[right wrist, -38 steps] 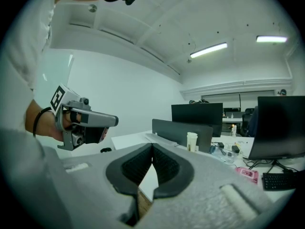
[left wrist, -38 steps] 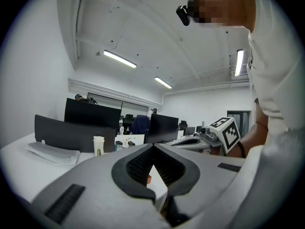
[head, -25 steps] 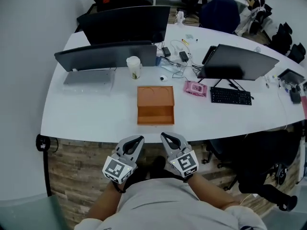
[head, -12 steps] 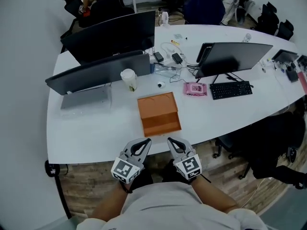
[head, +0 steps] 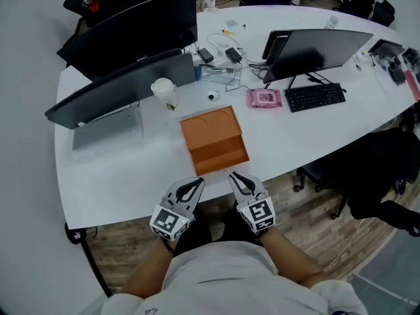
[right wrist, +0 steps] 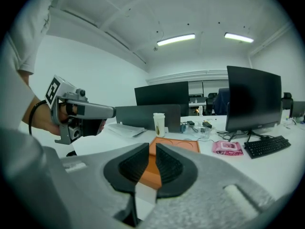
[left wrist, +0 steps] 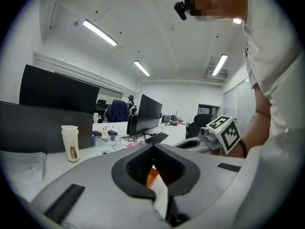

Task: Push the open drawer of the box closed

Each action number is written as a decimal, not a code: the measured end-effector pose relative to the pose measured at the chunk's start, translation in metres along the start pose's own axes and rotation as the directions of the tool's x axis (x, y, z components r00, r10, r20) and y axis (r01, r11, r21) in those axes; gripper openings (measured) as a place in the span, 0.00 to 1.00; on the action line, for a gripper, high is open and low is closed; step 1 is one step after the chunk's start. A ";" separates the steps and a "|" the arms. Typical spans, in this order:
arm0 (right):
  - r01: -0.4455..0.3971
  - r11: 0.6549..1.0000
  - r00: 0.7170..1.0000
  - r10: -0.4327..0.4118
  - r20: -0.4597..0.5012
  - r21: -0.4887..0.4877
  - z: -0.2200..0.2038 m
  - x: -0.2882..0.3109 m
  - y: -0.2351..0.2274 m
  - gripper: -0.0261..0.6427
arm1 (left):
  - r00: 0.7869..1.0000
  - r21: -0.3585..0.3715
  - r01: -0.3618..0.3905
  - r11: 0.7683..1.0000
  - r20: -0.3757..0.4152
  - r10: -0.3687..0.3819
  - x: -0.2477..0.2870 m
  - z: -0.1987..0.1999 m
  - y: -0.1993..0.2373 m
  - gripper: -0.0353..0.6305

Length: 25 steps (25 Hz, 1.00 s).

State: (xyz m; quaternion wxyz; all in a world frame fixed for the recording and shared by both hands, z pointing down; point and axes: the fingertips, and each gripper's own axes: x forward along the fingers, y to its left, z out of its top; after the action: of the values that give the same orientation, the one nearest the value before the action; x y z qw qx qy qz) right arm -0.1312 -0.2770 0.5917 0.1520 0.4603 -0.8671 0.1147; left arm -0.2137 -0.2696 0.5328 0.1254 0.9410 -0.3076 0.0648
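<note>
Orange box (head: 209, 128): rectangular, smooth, matte. Open drawer (head: 220, 156) points near, long axis left-right. White counter (head: 118, 169). Left claw (head: 195, 183) together. Right claw (head: 235, 177) just opening, slightly apart, empty.

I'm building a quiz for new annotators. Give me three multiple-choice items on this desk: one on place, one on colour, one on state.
1. Where is the paper cup relative to the orange box?
A. on its lid
B. beyond it, to the left
C. inside it
2. What colour is the pack left of the keyboard?
A. green
B. pink
C. yellow
3. How is the box's drawer?
A. pulled out toward the person
B. fully shut
C. lying on the floor
Key: 1 B, the cup stands behind the box; 2 B, plainly pink; 3 A, its front juts past the box's near edge.
</note>
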 end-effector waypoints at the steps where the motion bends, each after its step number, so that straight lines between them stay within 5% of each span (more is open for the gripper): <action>1: 0.006 1.000 1.000 -0.006 -0.008 0.003 -0.005 0.002 -0.003 0.11 | 1.000 -0.006 0.002 1.000 -0.003 -0.002 0.002 -0.003 0.002 0.05; 25: 0.062 0.992 0.974 -0.036 -0.222 0.111 -0.146 0.068 -0.016 0.19 | 0.994 -0.066 -0.015 0.998 -0.106 0.008 0.032 -0.117 0.047 0.05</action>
State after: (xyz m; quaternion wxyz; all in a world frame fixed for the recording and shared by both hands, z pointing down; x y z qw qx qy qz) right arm -0.1306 -0.2883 0.7528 0.2222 0.4742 -0.8252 0.2116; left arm -0.2213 -0.2922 0.6610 0.1726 0.9297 -0.3079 0.1051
